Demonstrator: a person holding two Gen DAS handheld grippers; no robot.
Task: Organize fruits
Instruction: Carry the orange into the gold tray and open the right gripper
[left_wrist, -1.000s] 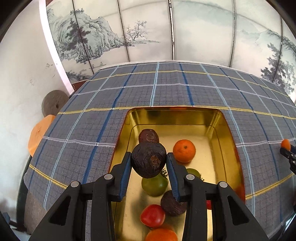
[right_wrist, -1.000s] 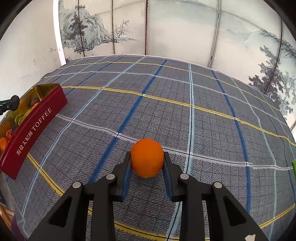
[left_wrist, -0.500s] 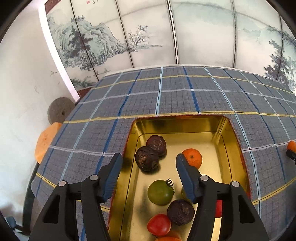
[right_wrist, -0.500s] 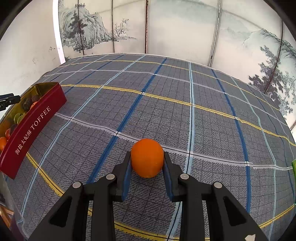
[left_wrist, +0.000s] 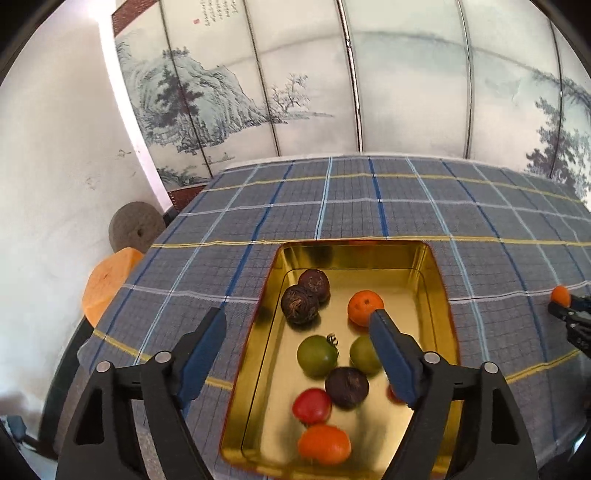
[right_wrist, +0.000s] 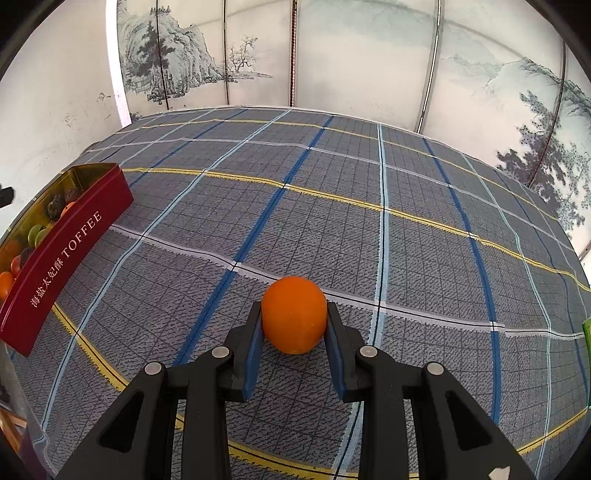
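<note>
My left gripper (left_wrist: 297, 323) is open wide and empty, held above the gold tin tray (left_wrist: 441, 291). In the tray lie two dark wrinkled fruits (left_wrist: 299, 304) side by side at the far left, a third dark one (left_wrist: 346, 382), an orange (left_wrist: 365, 307), two green fruits (left_wrist: 317, 355), a red tomato (left_wrist: 311, 405) and an orange fruit (left_wrist: 324, 444). My right gripper (right_wrist: 294, 325) is shut on an orange (right_wrist: 294, 315) just above the checked cloth. The same tray shows at the left of the right wrist view (right_wrist: 70, 243), red outside with "TOFFEE" lettering.
A blue-grey checked cloth (right_wrist: 369, 206) covers the table. A painted folding screen (left_wrist: 369, 92) stands behind it. An orange stool top (left_wrist: 107, 282) and a grey round disc (left_wrist: 135, 230) sit off the table's left edge. A green item (right_wrist: 587, 332) peeks in at the right edge.
My left gripper opened and let the dark wrinkled fruit drop into the tray beside another dark one, then rose and drew back. My right gripper kept its hold on the orange.
</note>
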